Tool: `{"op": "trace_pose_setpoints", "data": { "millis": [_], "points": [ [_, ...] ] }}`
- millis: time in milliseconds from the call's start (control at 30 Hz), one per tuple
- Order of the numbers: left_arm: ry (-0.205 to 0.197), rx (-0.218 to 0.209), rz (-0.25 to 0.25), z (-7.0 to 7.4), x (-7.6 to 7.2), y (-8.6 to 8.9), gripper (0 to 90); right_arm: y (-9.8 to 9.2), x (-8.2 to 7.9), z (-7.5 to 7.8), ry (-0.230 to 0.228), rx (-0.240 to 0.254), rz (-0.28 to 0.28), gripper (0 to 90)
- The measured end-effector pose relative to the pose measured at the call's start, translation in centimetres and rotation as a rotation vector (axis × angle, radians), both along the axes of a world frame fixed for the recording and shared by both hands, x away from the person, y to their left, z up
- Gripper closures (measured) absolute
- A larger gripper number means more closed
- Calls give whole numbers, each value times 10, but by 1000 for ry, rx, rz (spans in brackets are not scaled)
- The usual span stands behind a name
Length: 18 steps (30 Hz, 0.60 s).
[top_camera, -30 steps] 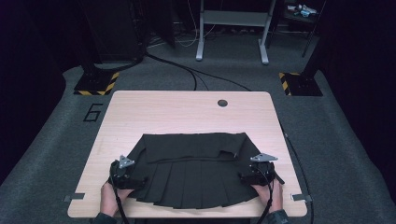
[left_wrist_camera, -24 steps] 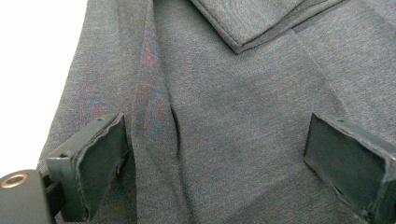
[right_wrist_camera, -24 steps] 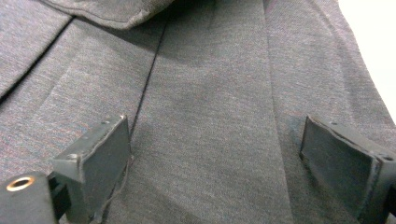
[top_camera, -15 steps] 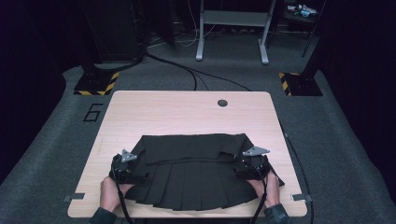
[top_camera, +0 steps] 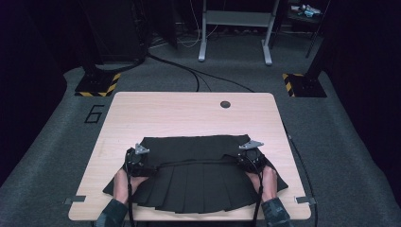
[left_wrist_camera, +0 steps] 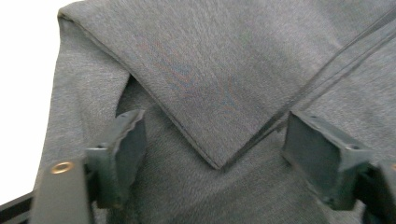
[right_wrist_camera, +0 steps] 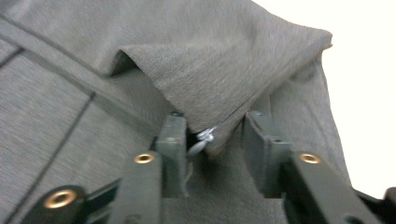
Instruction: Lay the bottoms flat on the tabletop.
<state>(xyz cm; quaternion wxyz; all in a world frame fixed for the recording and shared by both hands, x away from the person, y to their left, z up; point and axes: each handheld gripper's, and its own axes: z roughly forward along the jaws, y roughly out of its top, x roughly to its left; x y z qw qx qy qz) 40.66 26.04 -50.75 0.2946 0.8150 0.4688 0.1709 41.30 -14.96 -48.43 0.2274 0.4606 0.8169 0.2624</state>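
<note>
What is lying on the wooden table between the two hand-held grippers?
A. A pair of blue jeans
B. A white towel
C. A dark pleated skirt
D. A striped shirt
C: the dark pleated skirt spreads across the near half of the table, its pleats fanning toward the person.

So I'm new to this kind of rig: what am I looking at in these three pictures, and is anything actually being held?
There is no robot here. A person stands at the near edge of a wooden table and holds a hand tool with two jaws in each hand: the left gripper and the right gripper. The wide picture comes from a fixed camera above the table. The two close-ups come from small cameras riding on the tools, looking along their black jaws.

A dark pleated skirt lies flat on the table, its far part folded over towards the person.

The left jaws have been closing but stand wide apart around a folded corner, not pinching it. The right jaws have closed much further around the other corner, near a small metal zip pull; whether they already pinch it is unclear.
</note>
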Motion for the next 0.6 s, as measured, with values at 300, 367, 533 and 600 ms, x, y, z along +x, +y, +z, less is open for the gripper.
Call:
{"op": "trace_pose_setpoints", "data": {
  "millis": [300,367,533,600],
  "points": [
    [-32,-14,1,0,-3,-2,648,-5,-3,-11,27,28,-5,701],
    [-43,-2,4,3,-2,-2,739,-6,-5,-11,16,36,-3,707],
    [-67,2,-2,7,-3,-1,793,-10,-11,-3,-21,60,-7,719],
    [-81,3,-6,9,-5,0,800,-11,-13,0,-27,69,-6,723]
  ]
}}
